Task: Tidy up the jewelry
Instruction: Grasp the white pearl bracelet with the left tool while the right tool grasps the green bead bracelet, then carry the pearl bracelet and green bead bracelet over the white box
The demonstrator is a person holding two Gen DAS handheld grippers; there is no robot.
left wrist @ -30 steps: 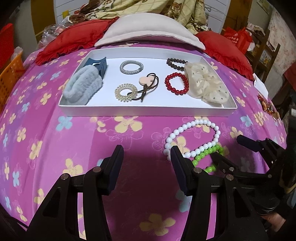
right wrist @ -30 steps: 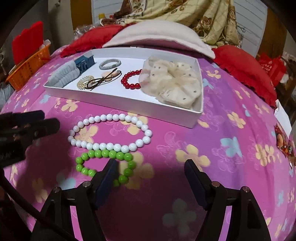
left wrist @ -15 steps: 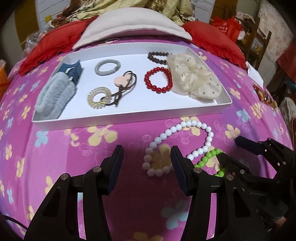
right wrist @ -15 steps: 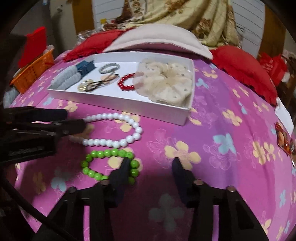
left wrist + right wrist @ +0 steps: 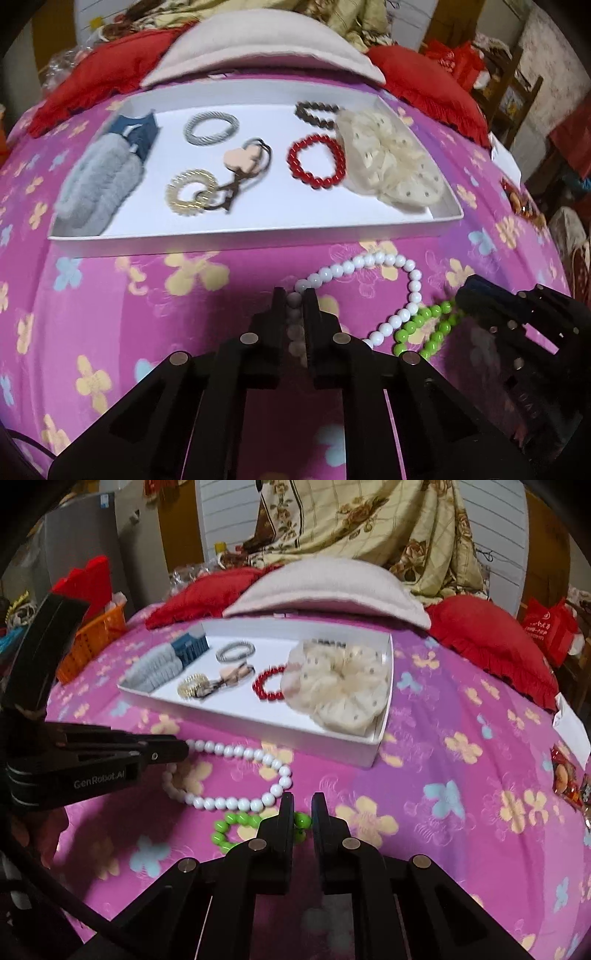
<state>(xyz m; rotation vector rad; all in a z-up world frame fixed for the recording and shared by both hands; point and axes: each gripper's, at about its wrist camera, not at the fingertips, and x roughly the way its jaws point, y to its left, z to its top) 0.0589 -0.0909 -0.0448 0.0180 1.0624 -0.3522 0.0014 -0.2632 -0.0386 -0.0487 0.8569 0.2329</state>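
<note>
1. Pinching the white beads point(image 5: 384, 263), the left gripper point(image 5: 294, 295) has its jaws closed narrow on 1 end of the strand, on the pink cloth point(image 5: 110, 295) just in front of the tray point(image 5: 258, 242).
2. Right gripper point(image 5: 302, 805) is clamped narrow on the green beads point(image 5: 236, 821), which touch the white strand.
3. Tray holds a red bracelet point(image 5: 317, 161), cream scrunchie point(image 5: 391, 162) and hair ties.

"GenRobot.AI" marks the left hand-held gripper point(image 5: 173, 754).
</note>
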